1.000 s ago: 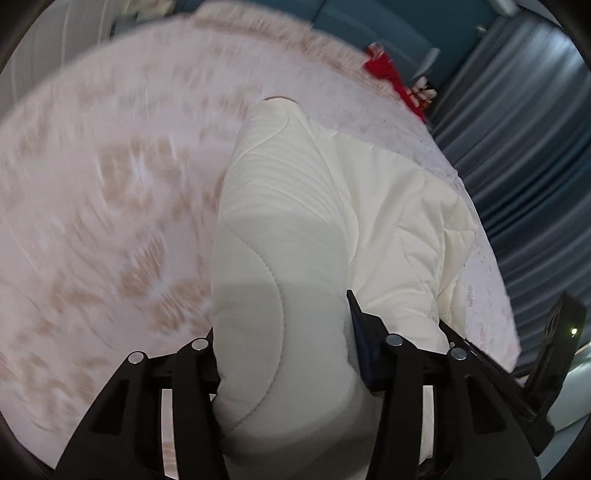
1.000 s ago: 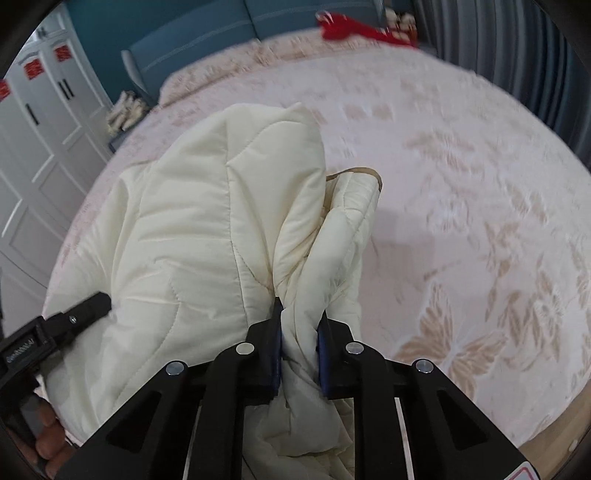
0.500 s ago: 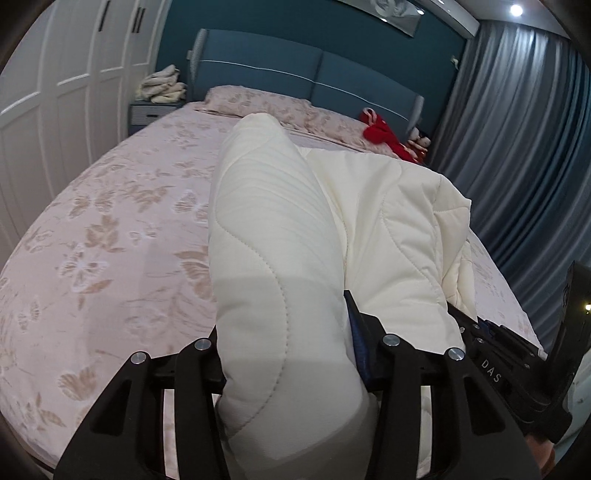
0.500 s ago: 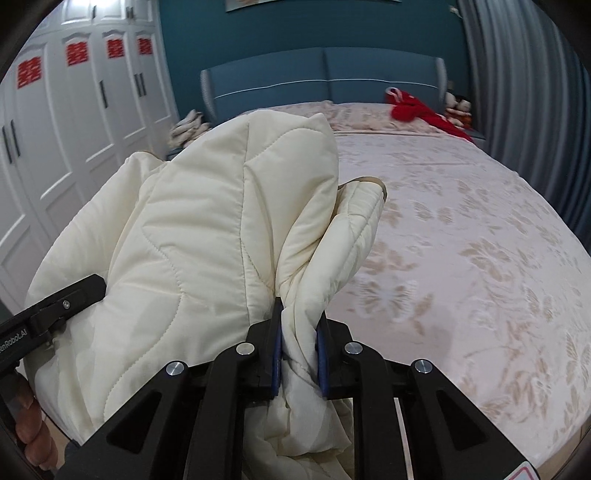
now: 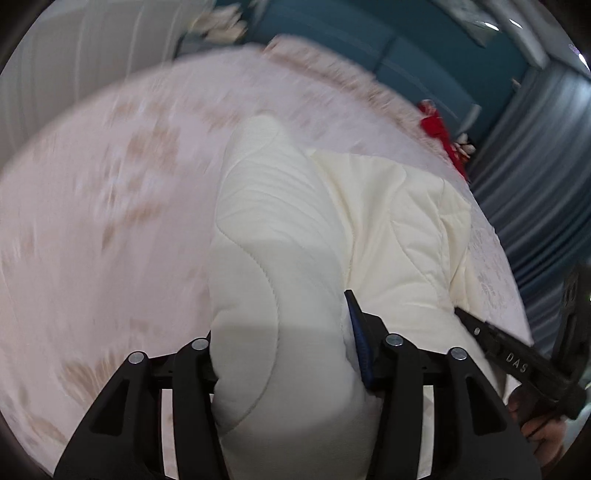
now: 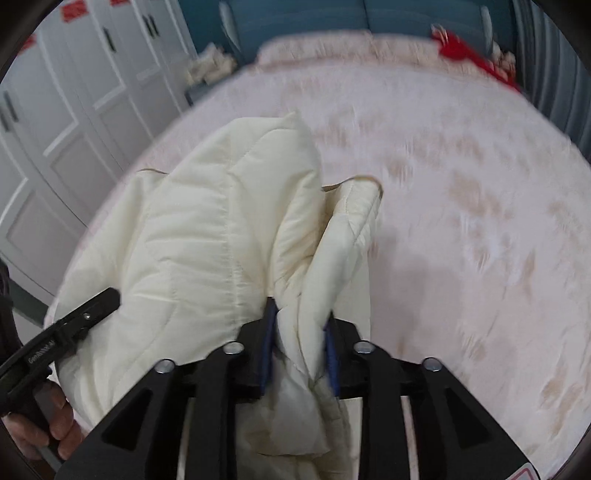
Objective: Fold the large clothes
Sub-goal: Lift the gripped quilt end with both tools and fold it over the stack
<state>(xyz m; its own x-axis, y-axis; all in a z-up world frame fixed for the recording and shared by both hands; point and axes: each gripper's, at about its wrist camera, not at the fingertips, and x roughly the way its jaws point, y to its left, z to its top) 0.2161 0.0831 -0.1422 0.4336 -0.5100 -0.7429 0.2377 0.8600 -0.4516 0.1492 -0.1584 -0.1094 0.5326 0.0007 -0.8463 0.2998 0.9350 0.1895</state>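
A cream quilted padded jacket (image 5: pixel 332 229) hangs bunched between both grippers above a bed. My left gripper (image 5: pixel 284 347) is shut on a thick padded fold of the jacket that fills the space between its fingers. My right gripper (image 6: pixel 299 328) is shut on another bunched fold of the jacket (image 6: pixel 207 236), with a sleeve end (image 6: pixel 354 210) sticking up past its fingers. The right gripper shows at the lower right of the left wrist view (image 5: pixel 517 358). The left gripper shows at the lower left of the right wrist view (image 6: pixel 62 332). The jacket's lower part is hidden.
The bed (image 6: pixel 461 184) has a pale pink floral cover and a teal headboard (image 5: pixel 332 26). A red toy (image 6: pixel 469 55) lies near the pillows. White wardrobe doors (image 6: pixel 74 92) stand on the left, grey curtains (image 5: pixel 535 155) on the right.
Both cameras have tipped down from the headboard toward the bed surface, with motion blur. Both grippers keep their hold on the jacket.
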